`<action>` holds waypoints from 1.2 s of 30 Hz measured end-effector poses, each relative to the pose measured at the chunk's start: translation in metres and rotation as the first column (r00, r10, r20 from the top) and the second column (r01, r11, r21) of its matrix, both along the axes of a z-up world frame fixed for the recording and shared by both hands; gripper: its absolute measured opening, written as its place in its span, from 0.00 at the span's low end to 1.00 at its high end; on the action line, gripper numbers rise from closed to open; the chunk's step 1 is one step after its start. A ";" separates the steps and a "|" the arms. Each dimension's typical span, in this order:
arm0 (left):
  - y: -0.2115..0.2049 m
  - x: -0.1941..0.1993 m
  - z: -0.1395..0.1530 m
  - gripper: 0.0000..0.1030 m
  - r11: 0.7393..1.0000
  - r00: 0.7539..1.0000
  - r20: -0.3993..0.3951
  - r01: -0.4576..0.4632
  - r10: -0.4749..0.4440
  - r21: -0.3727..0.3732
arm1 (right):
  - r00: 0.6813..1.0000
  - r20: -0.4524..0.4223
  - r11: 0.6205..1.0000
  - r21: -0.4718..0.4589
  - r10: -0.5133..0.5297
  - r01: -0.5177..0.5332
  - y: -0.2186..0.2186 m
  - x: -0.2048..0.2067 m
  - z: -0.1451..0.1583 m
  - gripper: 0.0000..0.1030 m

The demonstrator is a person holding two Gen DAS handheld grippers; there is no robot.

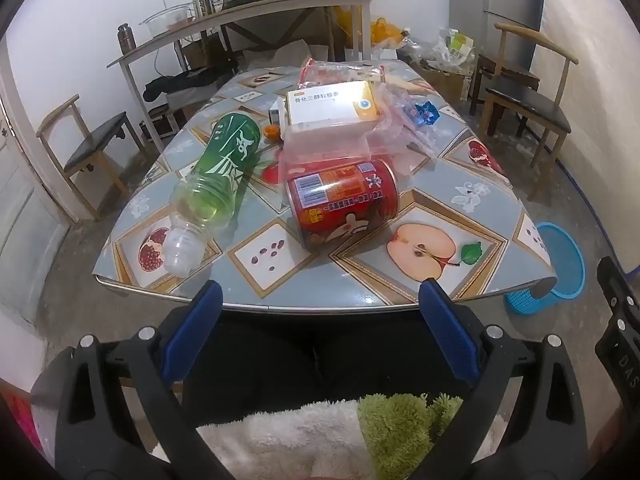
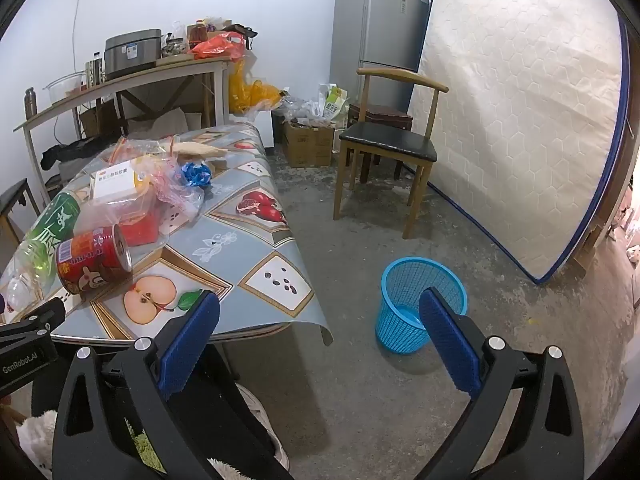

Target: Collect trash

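The left gripper [image 1: 320,300] hangs before the near edge of the table covered in a fruit-patterned grey oilcloth [image 1: 472,200], its blue-padded jaws spread wide with nothing between them. On the table a red printed tin can [image 1: 344,204] lies on its side, beside a green-labelled clear plastic bottle [image 1: 212,180] also on its side; behind them sit a white and yellow cardboard box [image 1: 334,106] and crumpled clear plastic bags [image 1: 400,120]. The right gripper [image 2: 320,312], jaws likewise released and empty, points toward the blue mesh plastic waste basket [image 2: 412,280] standing on the concrete floor [image 2: 500,340] right of the table
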State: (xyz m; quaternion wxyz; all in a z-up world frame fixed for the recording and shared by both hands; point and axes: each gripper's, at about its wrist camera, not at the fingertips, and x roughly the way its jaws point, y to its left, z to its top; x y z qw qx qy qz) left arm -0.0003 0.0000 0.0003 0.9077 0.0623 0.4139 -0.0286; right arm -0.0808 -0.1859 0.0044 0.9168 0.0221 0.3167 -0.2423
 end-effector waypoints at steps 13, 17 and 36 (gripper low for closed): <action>-0.002 0.004 -0.003 0.92 1.000 1.000 -0.010 -0.002 0.002 0.000 | 1.000 -0.003 1.000 -0.001 -0.001 0.001 0.001 0.000 0.000 0.94; 0.000 0.005 -0.003 0.92 1.000 1.000 -0.009 -0.003 0.003 -0.002 | 1.000 -0.002 1.000 -0.003 -0.001 0.001 0.001 0.001 0.000 0.94; 0.003 0.003 -0.002 0.92 1.000 1.000 -0.007 -0.002 0.002 -0.007 | 1.000 0.000 1.000 -0.004 -0.002 0.002 0.003 0.002 0.002 0.94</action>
